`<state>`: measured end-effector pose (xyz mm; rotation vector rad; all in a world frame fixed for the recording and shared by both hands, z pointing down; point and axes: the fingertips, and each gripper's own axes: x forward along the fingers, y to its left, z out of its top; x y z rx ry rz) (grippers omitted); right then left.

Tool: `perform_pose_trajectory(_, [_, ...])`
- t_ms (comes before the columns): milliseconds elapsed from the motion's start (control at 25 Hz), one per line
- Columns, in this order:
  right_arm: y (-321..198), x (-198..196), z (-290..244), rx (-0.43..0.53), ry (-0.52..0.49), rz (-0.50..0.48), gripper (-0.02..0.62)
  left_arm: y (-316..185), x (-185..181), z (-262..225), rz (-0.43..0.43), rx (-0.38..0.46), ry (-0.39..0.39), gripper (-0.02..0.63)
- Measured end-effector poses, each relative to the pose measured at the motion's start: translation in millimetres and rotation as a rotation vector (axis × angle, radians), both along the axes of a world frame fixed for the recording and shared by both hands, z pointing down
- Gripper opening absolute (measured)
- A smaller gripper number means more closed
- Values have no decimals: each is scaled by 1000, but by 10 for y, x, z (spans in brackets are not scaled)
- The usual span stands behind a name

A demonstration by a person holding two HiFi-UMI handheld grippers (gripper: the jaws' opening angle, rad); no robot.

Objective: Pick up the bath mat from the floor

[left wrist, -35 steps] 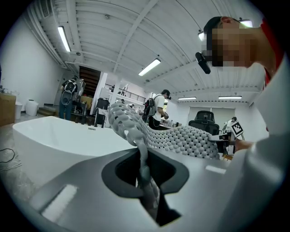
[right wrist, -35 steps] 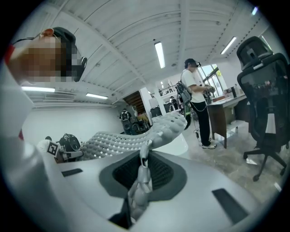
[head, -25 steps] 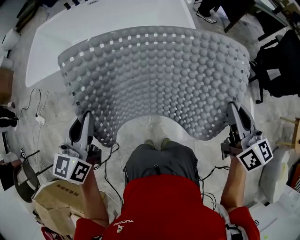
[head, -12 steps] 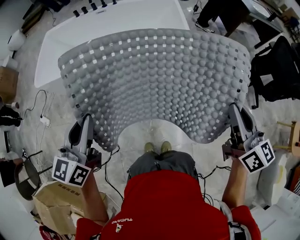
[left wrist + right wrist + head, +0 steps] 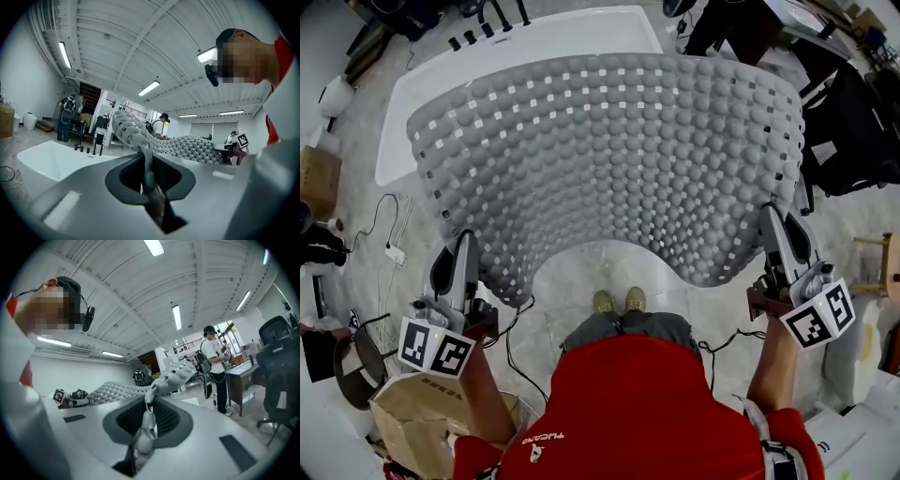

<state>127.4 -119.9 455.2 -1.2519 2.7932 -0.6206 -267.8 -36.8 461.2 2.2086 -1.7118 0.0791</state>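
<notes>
The bath mat [image 5: 609,159] is a large grey sheet of round bumps with square holes, held spread out in the air in front of the person. My left gripper [image 5: 471,246] is shut on its near left corner, my right gripper [image 5: 769,220] on its near right corner. In the left gripper view the mat's edge [image 5: 146,161] runs between the closed jaws and rises away. The right gripper view shows the bumpy edge [image 5: 149,420] pinched the same way. The mat sags in an arch between the two grippers, above the person's feet [image 5: 617,301].
A white bathtub [image 5: 412,103] lies on the floor beyond the mat. Cables [image 5: 380,234] and a cardboard box [image 5: 412,422] are at the left. A black chair [image 5: 853,131] and a wooden stool [image 5: 886,267] stand at the right. Other people stand farther off in the room.
The mat has risen a little and covers more of the bathtub. The person's feet have come fully into view under it. Both grippers keep their hold and have drifted slightly outward.
</notes>
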Motion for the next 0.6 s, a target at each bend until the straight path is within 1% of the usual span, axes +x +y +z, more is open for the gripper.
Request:
perform_pose_trajectory(160, [45,40,-71,20,-4,6,41,43,-3,-54,3,21,-1,40])
perform_pose_trajectory(400, [-112,76,243,-23,-10,1,41,-51,-14,205,-6,-24,-5,40])
perform_pose_trajectory(600, [-72,48,231,24,-29,6,41,-4,-79,144,-1,24,-28,40])
